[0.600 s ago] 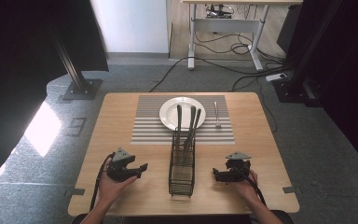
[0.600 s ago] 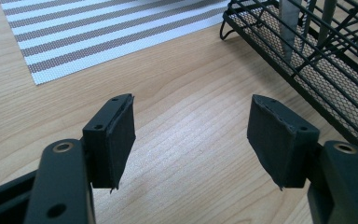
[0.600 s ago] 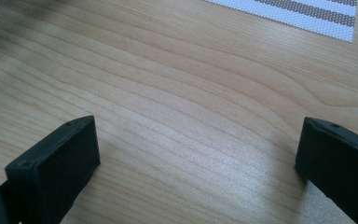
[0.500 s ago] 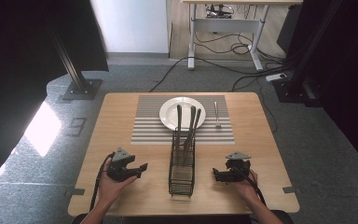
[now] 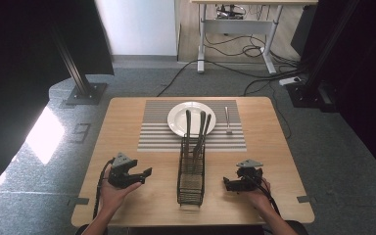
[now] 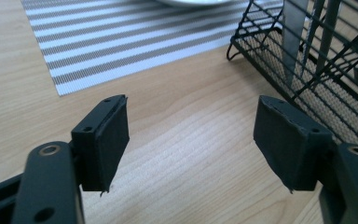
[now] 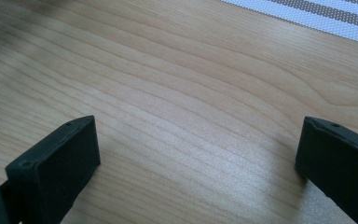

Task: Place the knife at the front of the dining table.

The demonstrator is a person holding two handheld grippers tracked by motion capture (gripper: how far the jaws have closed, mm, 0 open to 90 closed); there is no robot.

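A black wire caddy (image 5: 192,169) stands at the table's front middle with three utensils (image 5: 198,128) upright in it. Behind it a white plate (image 5: 192,118) lies on a striped placemat (image 5: 156,132), and a single piece of cutlery (image 5: 228,120) lies on the mat to the plate's right. My left gripper (image 5: 146,174) rests near the table's front left, open, nothing between its jaws (image 6: 191,135); the caddy (image 6: 307,56) is just ahead to its right. My right gripper (image 5: 226,183) sits right of the caddy, open over bare wood (image 7: 200,149).
The wooden table (image 5: 127,117) ends close behind the hands at the front edge. Beyond the table are grey carpet, a black stand base (image 5: 83,93) at the left, cables and a desk frame (image 5: 235,29) at the back.
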